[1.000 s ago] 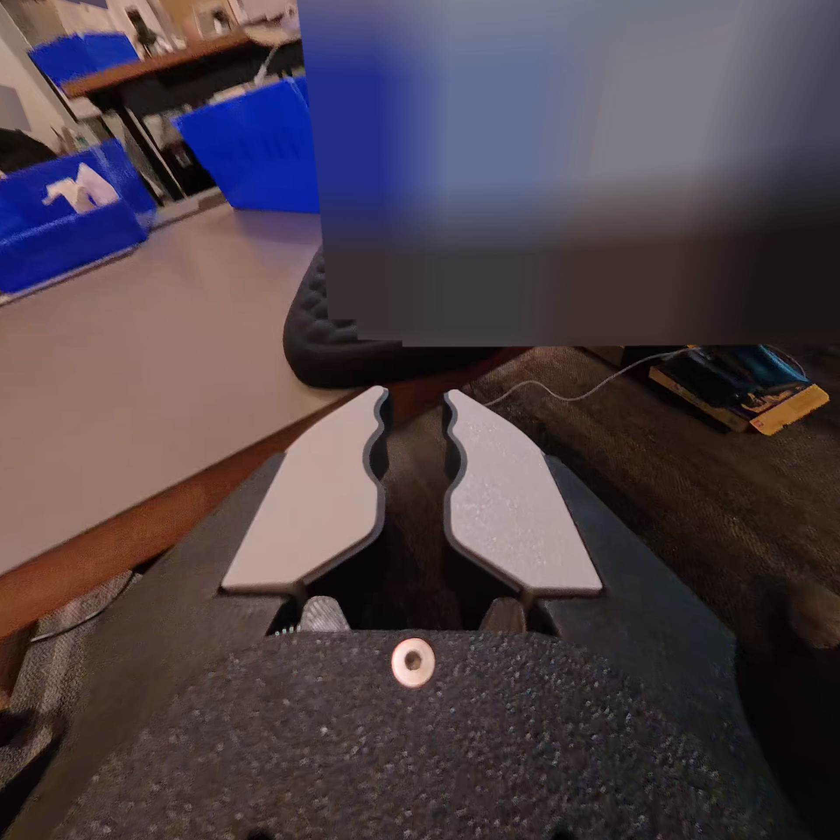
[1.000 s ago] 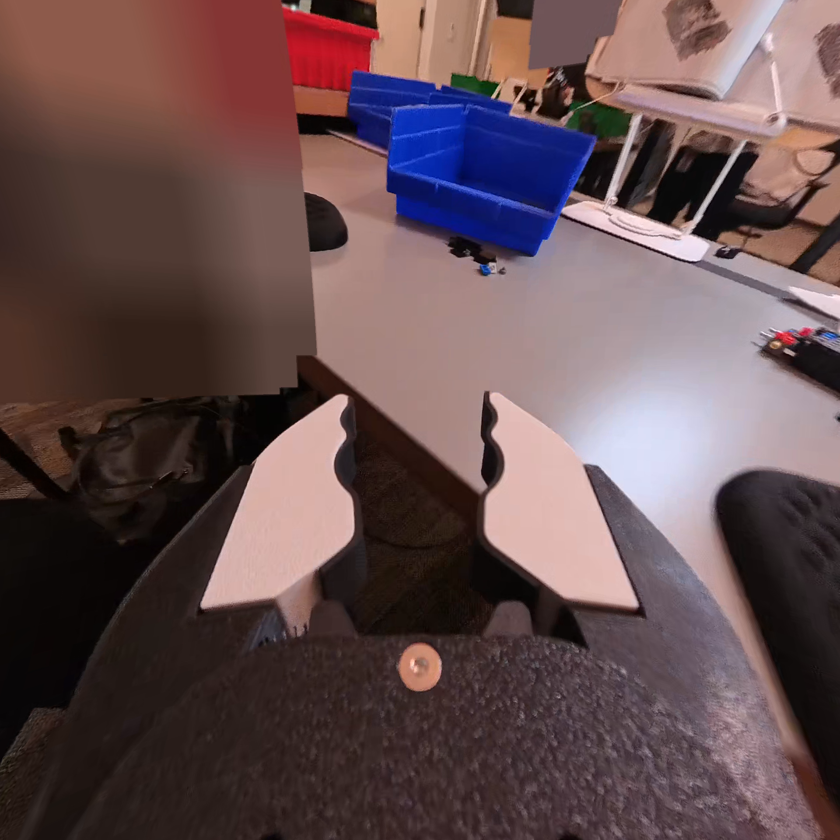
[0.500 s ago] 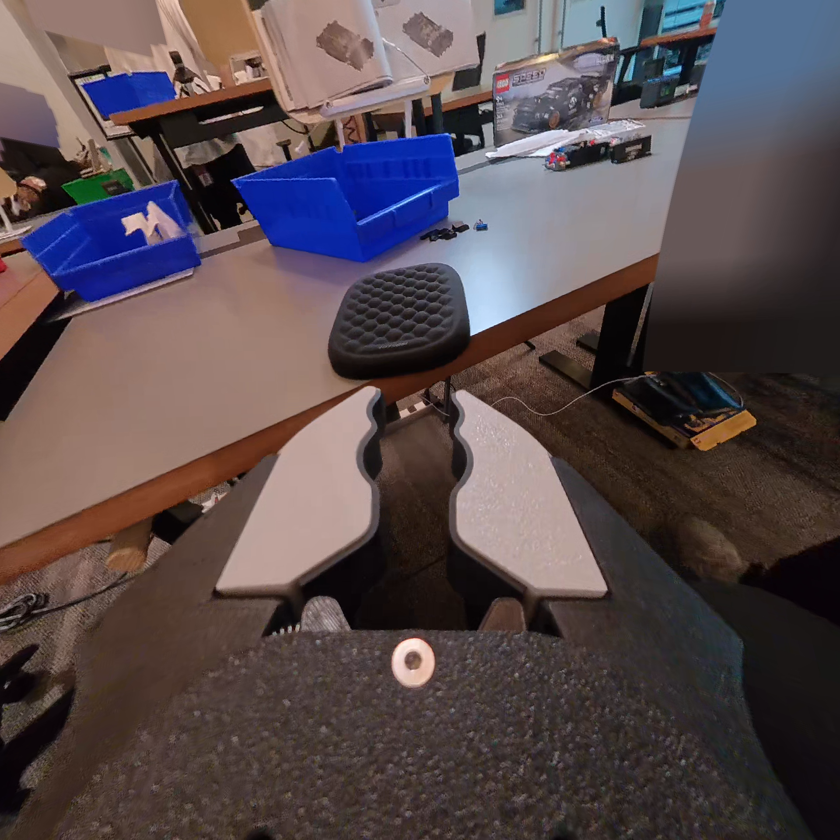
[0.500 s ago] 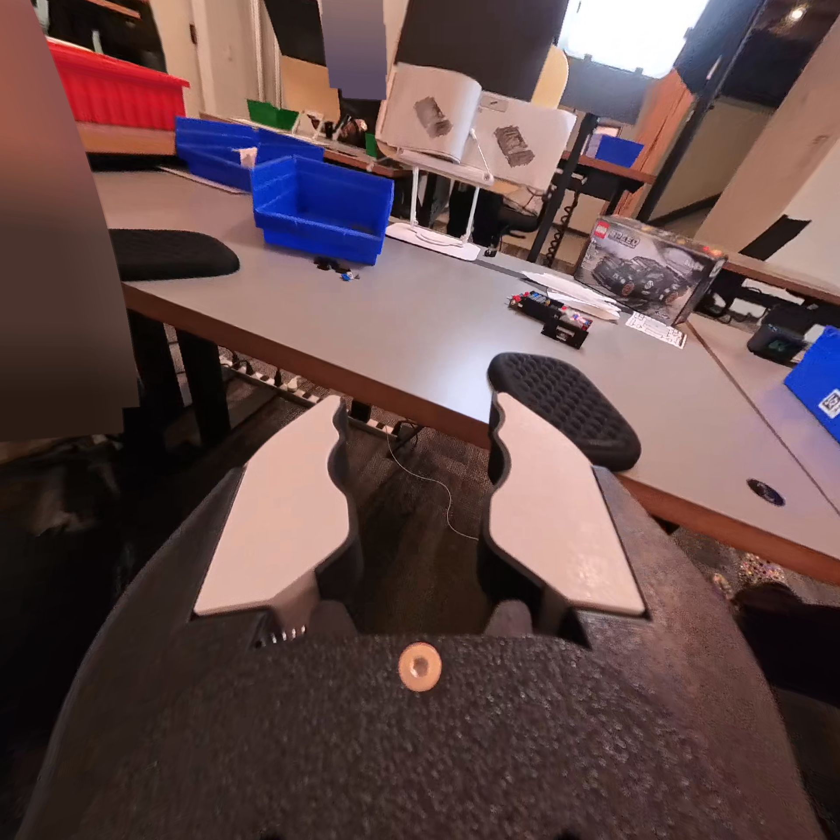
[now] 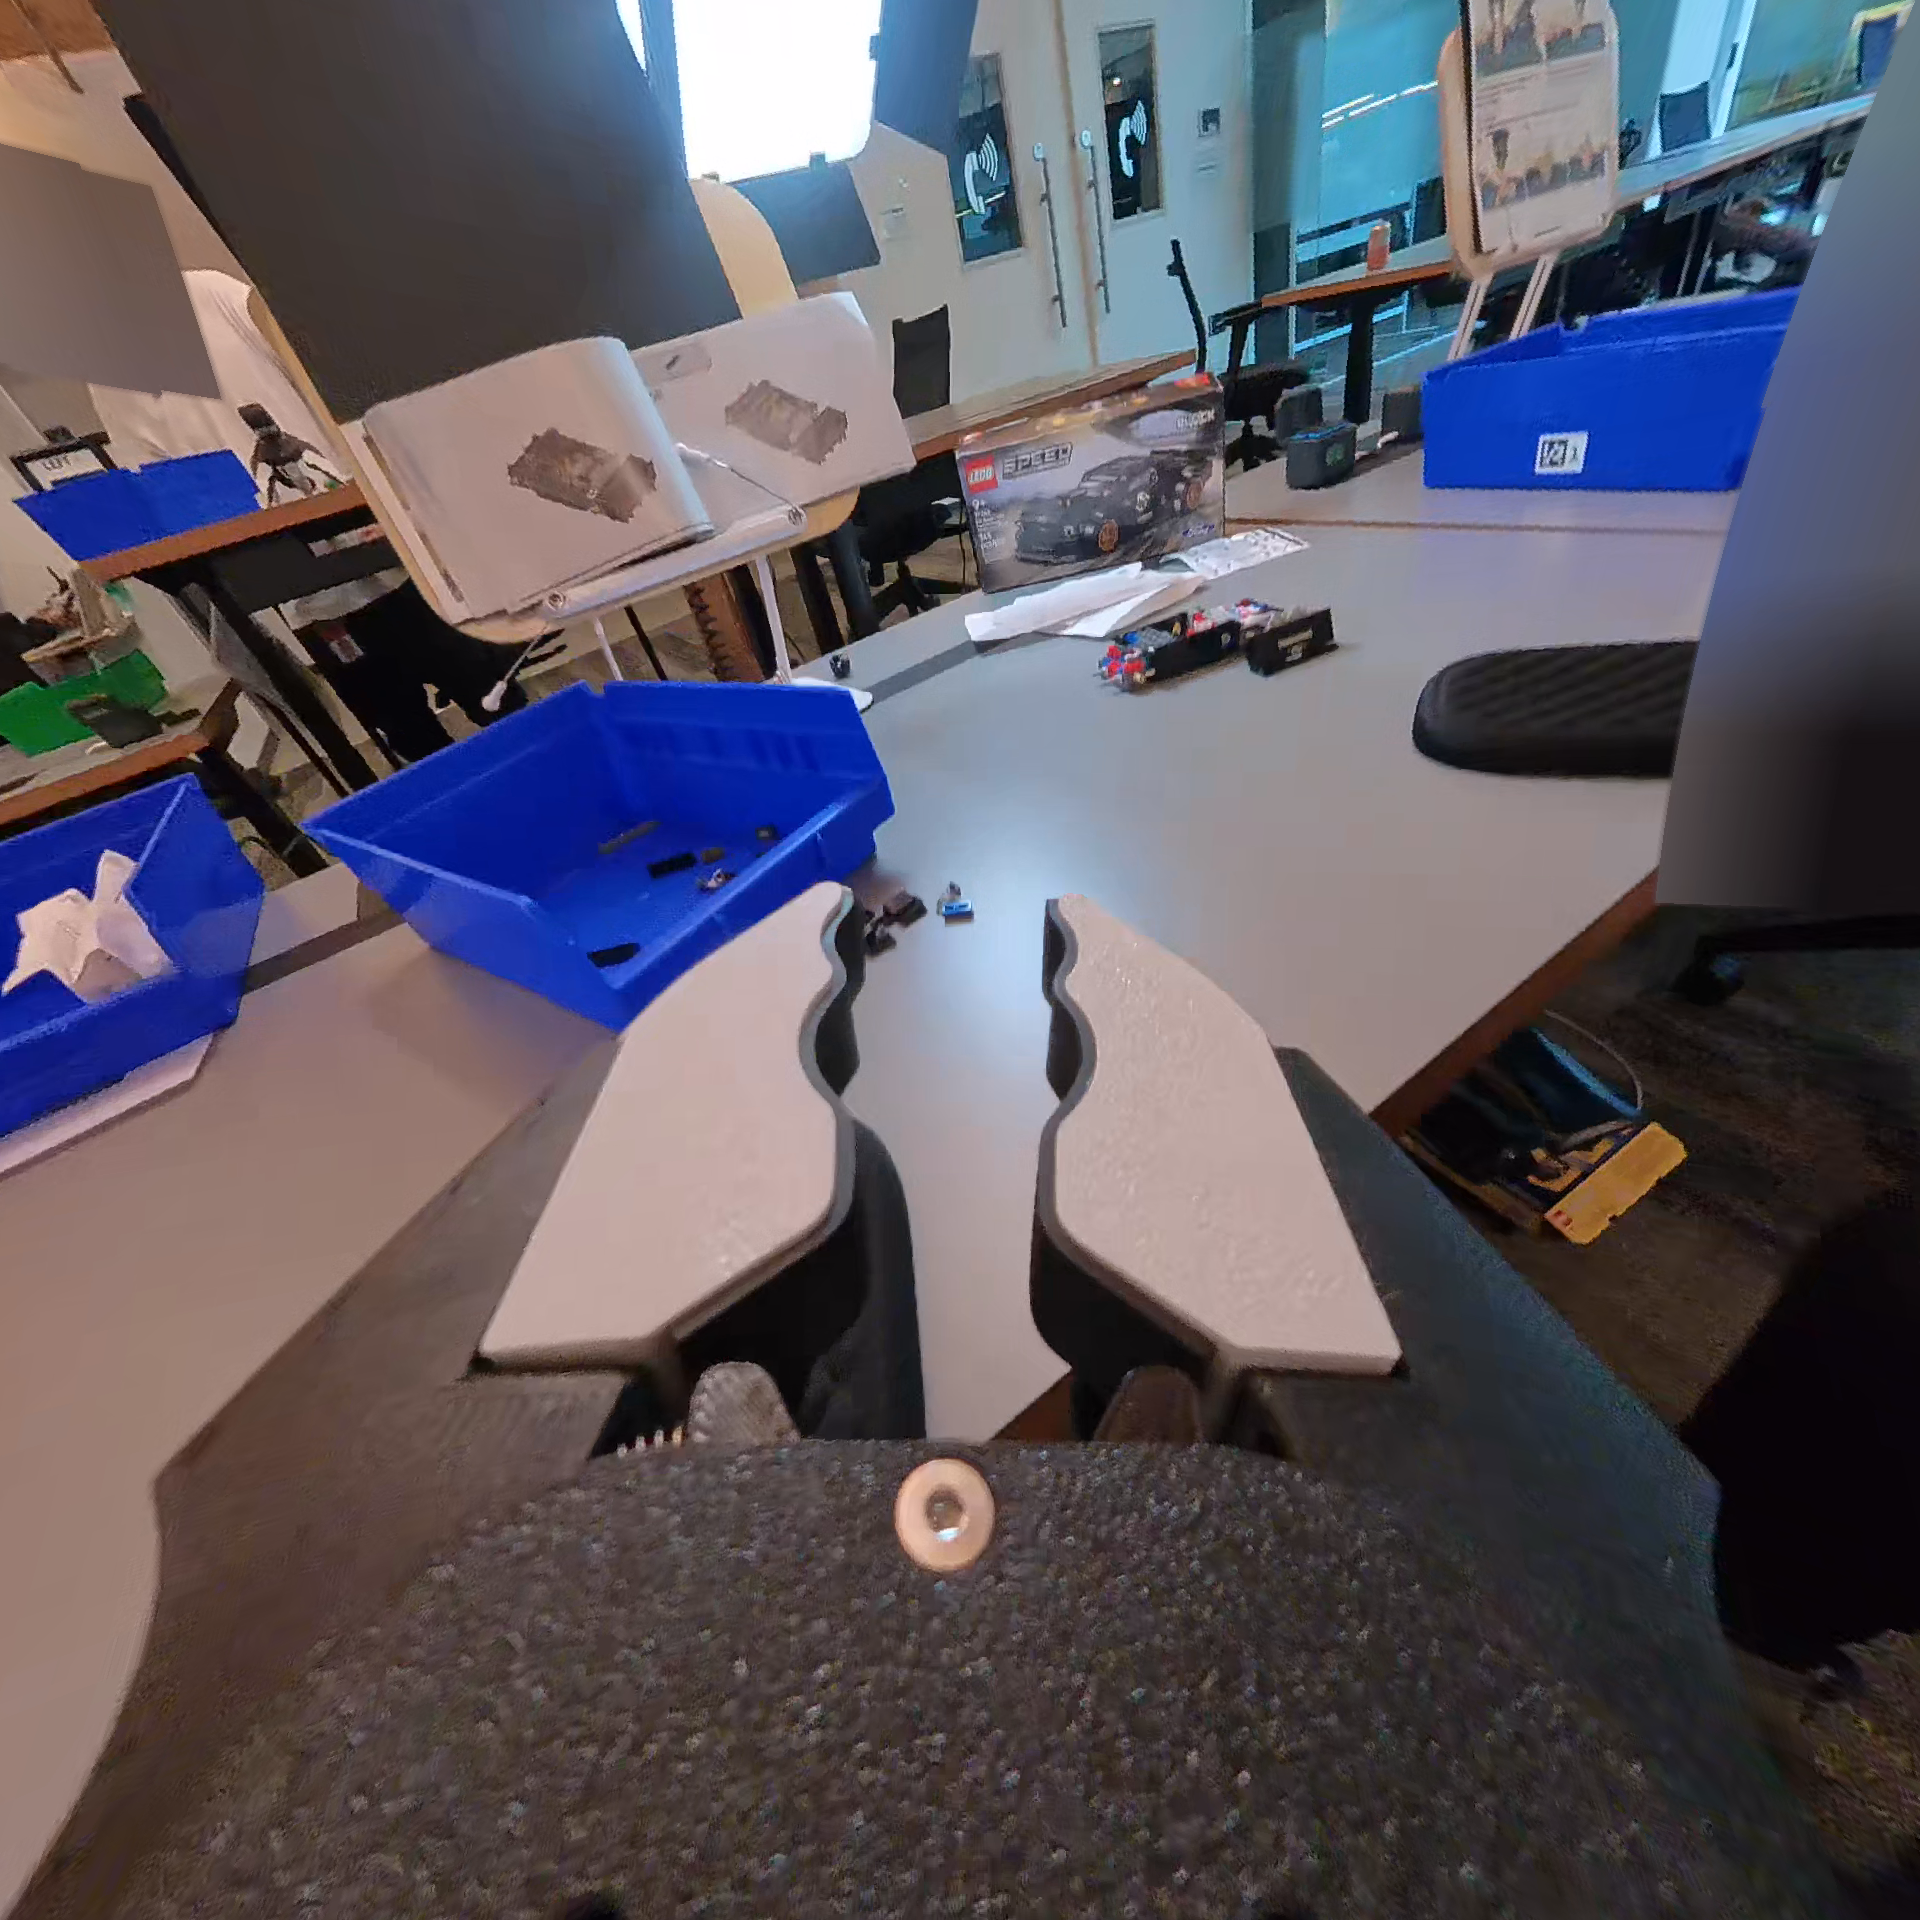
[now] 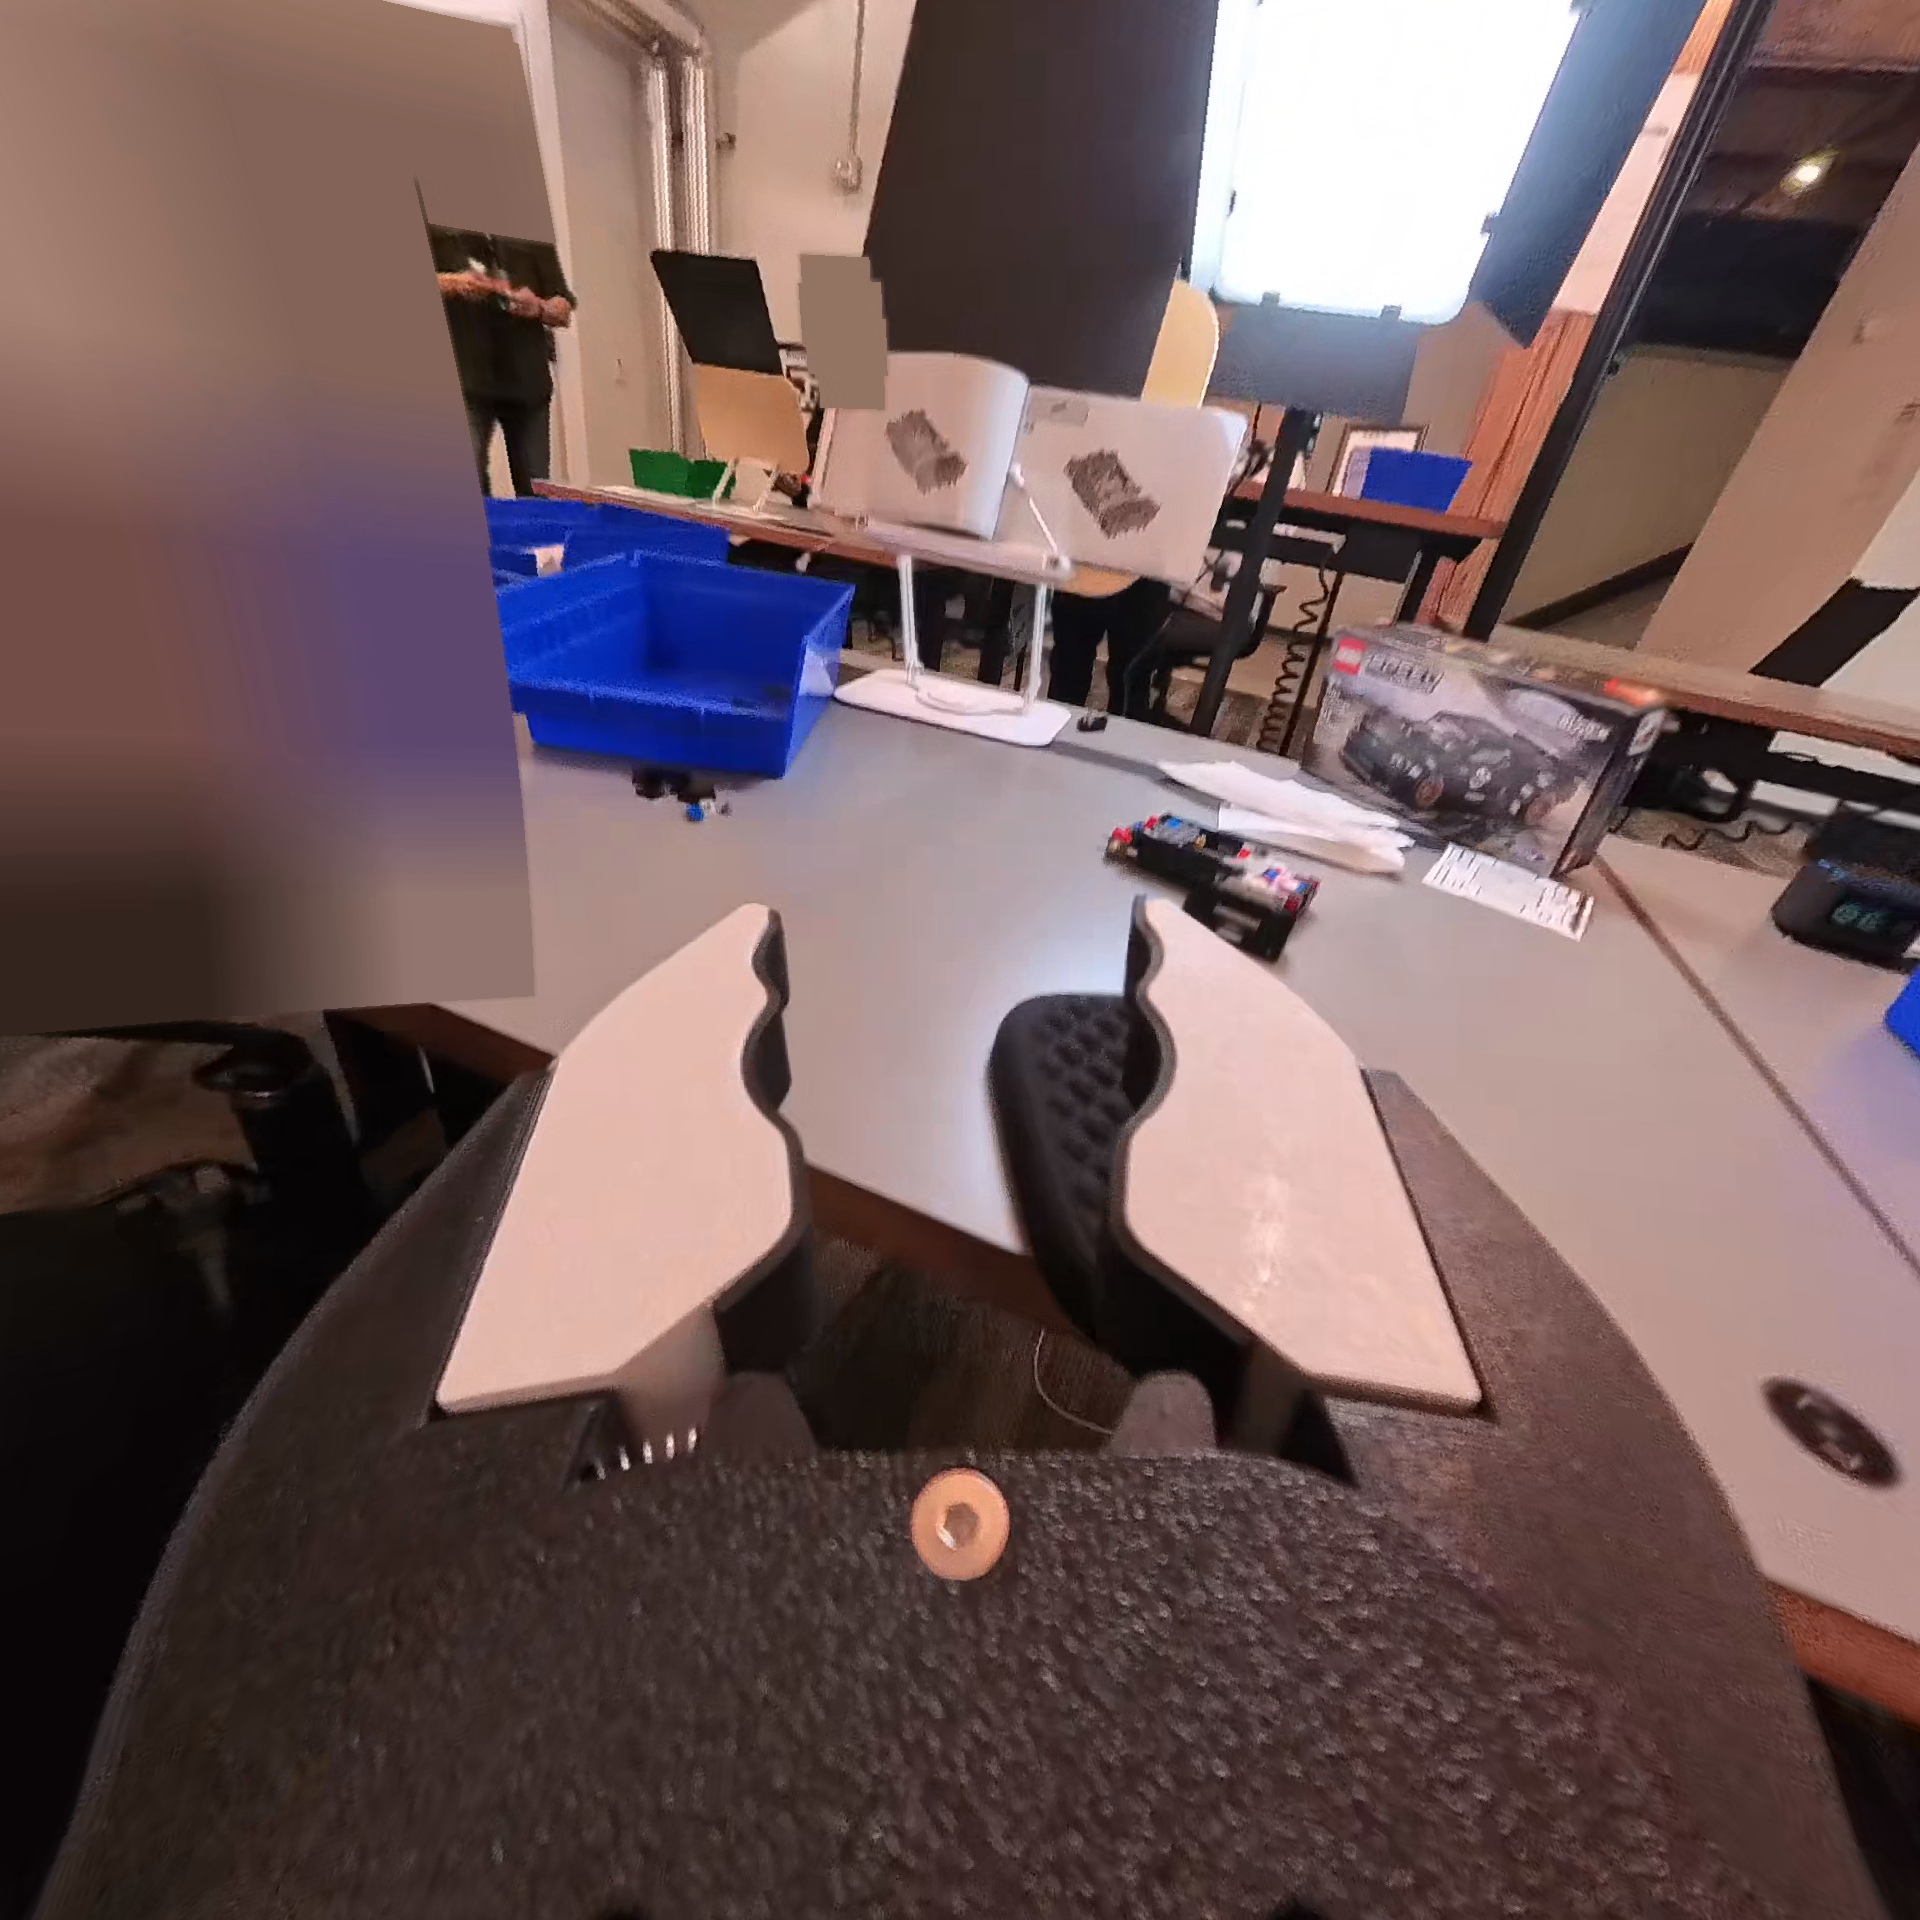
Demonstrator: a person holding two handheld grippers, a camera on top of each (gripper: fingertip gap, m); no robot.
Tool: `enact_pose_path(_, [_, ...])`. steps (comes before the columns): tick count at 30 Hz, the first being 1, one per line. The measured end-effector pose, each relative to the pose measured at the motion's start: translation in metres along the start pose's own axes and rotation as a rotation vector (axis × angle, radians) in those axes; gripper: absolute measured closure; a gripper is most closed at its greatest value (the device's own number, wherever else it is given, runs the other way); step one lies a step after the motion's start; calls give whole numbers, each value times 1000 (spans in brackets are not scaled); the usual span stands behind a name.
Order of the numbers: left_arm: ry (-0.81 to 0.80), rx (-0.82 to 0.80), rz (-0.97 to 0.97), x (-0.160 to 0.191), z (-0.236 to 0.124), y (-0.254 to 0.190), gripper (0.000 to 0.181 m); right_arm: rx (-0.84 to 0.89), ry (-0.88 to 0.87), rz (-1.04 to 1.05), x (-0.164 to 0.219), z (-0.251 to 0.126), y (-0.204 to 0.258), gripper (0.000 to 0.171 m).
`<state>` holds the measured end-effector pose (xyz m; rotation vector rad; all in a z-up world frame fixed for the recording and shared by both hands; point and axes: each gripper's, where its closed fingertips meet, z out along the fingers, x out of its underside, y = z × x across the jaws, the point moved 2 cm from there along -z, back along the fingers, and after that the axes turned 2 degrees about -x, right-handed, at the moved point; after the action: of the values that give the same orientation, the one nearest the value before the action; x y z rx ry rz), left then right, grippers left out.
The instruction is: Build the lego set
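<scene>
Grey laminate table with a brown edge runs ahead of both your grippers; open office room, carpet below. Left gripper: jaws apart, empty. Right gripper: jaws apart, empty. Loose bricks lie just past your left tips, beside a blue bin. Partial build sits beyond your right tips, near the printed box; writing not transcribed.

glossy blue plastic bin, matt grey table, wood-edged
</scene>
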<state>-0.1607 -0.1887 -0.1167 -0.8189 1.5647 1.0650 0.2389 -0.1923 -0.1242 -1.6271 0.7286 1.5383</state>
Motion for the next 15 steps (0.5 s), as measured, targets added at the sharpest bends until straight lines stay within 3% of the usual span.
enact_pose_path(3, [4, -13, -20, -13, 0, 3, 148, -28, -12, 5, -28, 5, 0, 109])
enact_pose_path(6, [33, -13, -54, -1, 2, 5, 148, -88, -5, 19, -37, 25, 10, 109])
enact_pose_path(15, [79, 71, -106, 59, 27, 27, 147, -181, 80, 95, 10, 135, 75, 109])
